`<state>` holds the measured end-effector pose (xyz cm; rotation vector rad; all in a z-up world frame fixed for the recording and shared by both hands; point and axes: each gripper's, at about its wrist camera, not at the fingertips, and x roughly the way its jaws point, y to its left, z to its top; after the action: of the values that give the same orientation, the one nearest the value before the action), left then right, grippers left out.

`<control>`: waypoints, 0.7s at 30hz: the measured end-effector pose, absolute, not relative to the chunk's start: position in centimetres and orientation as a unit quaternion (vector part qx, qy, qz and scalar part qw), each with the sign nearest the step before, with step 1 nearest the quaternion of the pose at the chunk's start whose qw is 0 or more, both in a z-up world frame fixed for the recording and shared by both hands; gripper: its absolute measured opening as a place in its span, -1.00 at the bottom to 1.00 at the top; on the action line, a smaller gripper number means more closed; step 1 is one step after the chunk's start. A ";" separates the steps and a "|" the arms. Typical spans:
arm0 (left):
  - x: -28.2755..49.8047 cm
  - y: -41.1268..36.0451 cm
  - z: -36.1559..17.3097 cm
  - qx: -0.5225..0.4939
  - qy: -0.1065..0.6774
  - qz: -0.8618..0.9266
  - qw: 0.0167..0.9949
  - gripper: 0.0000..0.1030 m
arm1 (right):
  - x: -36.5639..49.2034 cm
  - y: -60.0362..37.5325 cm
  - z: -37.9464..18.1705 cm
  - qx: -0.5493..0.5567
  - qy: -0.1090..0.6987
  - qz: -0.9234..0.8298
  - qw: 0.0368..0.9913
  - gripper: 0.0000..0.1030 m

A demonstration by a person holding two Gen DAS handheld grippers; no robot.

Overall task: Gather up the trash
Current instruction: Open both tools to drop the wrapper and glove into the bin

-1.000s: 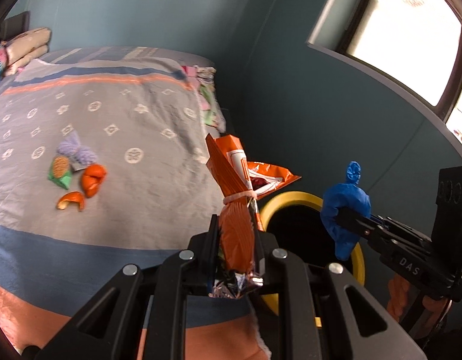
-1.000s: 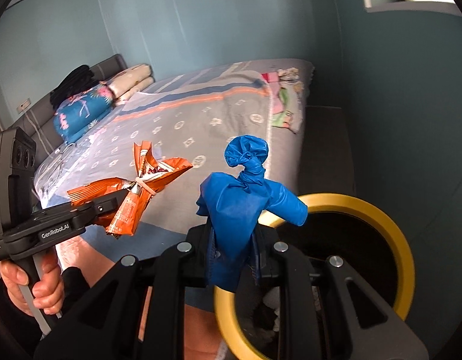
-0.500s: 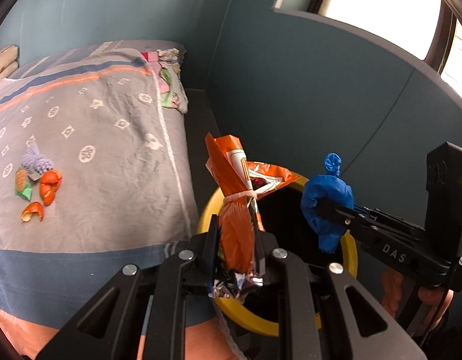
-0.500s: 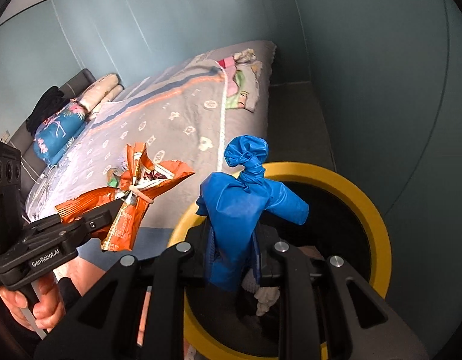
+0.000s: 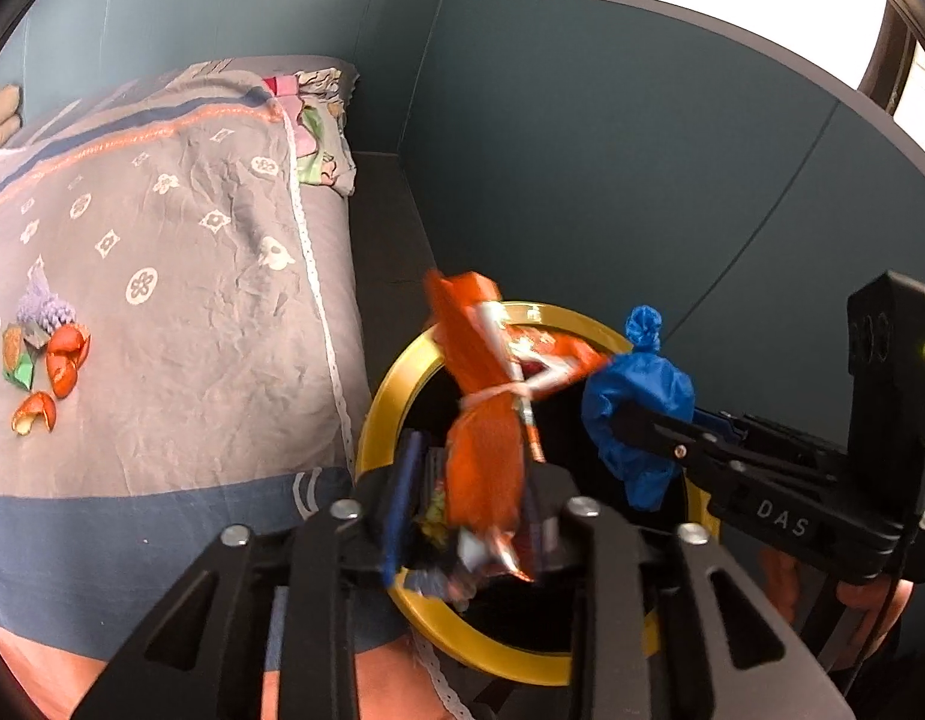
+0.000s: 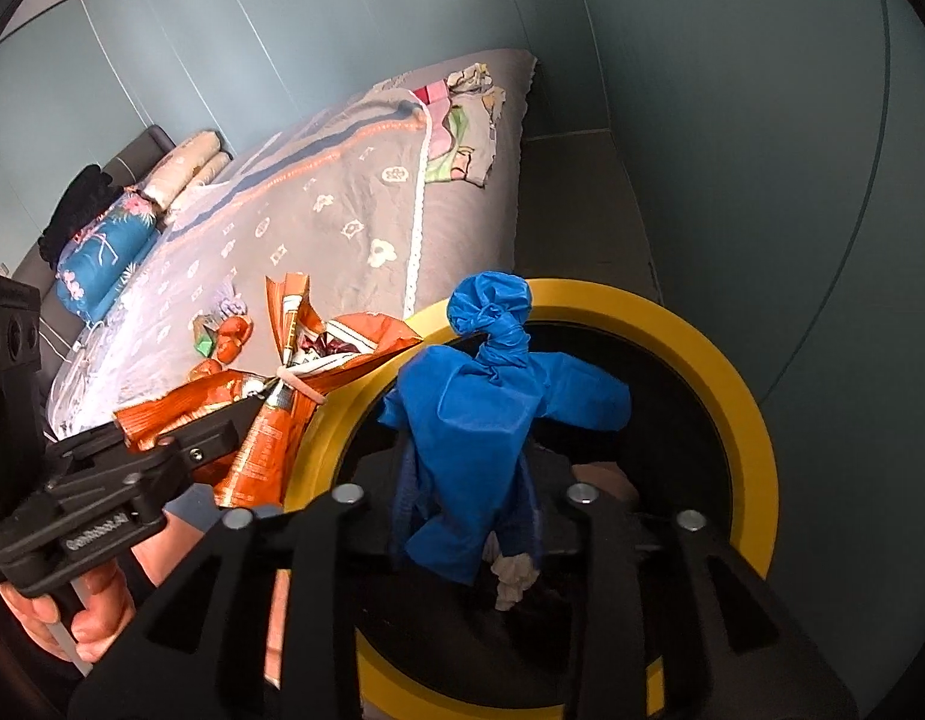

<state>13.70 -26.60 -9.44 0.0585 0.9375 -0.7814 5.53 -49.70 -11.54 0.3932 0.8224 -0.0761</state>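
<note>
Both grippers' jaws opening over the yellow-rimmed bin; orange wrapper and blue bag between them.

Only 2 bits of text readable tbh: "DAS" in pale letters on the side of the right gripper, and "GenRobot.AI" on the side of the left gripper. Print on the orange snack wrapper is too small/blurry to make out.

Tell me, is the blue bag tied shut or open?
Tied shut: the blue bag has its neck twisted into a knot at the top.
</note>
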 end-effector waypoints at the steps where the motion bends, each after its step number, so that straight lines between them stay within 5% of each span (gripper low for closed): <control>1: 13.8 -26.4 -9.5 0.026 0.441 -0.363 0.820 -0.29 | 5.4 -49.7 -11.6 0.191 0.398 -0.038 0.896 -0.29; 16: 15.6 -22.4 -8.5 -0.011 0.423 -0.328 0.845 0.41 | 5.5 -49.5 -11.3 0.205 0.373 -0.038 0.904 0.16; 21: 17.0 -19.4 -8.1 -0.029 0.410 -0.300 0.861 0.48 | 6.1 -48.5 -9.7 0.199 0.342 -0.024 0.918 0.31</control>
<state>16.97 -19.36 -8.08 -0.0604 0.8602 -0.6301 6.06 -48.54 -9.72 0.4093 0.7040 -0.0494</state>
